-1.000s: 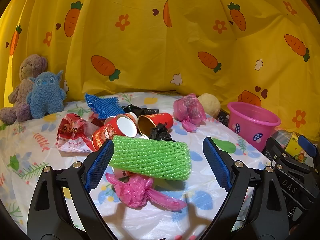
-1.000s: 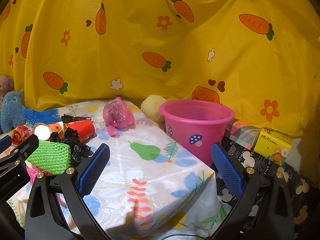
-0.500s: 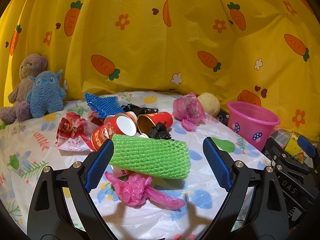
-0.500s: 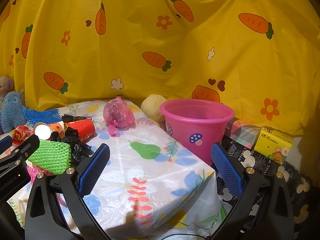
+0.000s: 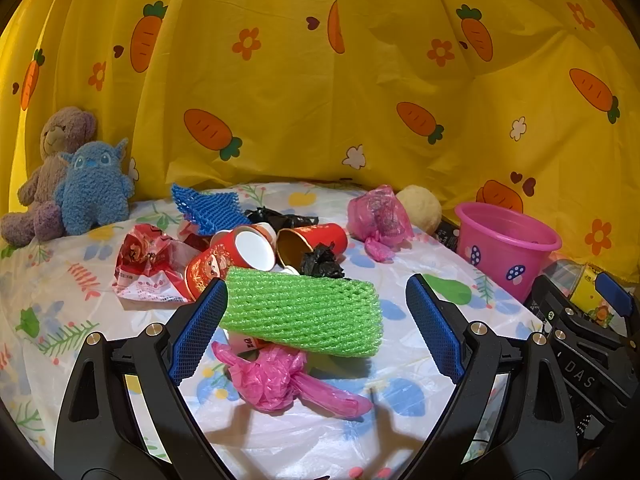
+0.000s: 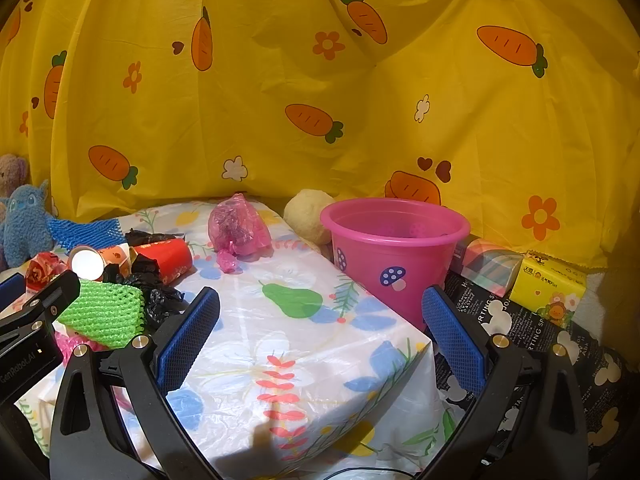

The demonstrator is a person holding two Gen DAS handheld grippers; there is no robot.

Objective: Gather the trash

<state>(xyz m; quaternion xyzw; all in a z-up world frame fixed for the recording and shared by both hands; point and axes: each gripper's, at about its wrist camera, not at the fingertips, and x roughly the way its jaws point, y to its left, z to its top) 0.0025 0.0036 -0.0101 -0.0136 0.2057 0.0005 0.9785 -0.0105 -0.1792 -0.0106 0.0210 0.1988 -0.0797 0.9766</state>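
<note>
The left hand-held gripper hangs over the surface with its 2 blue-padded fingers spread wide and holding nothing. Between them lies a green foam net sleeve, resting on top of a heap of trash; its left end sits just beside the left pad (whether they touch cannot be told). Under the sleeve's near edge lies a crumpled pink plastic bag. Behind the sleeve are 2 red paper cups on their sides, black plastic scraps, a red-and-white wrapper and a blue foam net. A second pink bag lies farther back, near a cream ball.

The right hand-held gripper is also wide open and empty, held over the near right corner of the surface. The pink bucket stands upright beyond the surface's right edge. 2 plush toys sit at the far left against the yellow carrot-print curtain.
</note>
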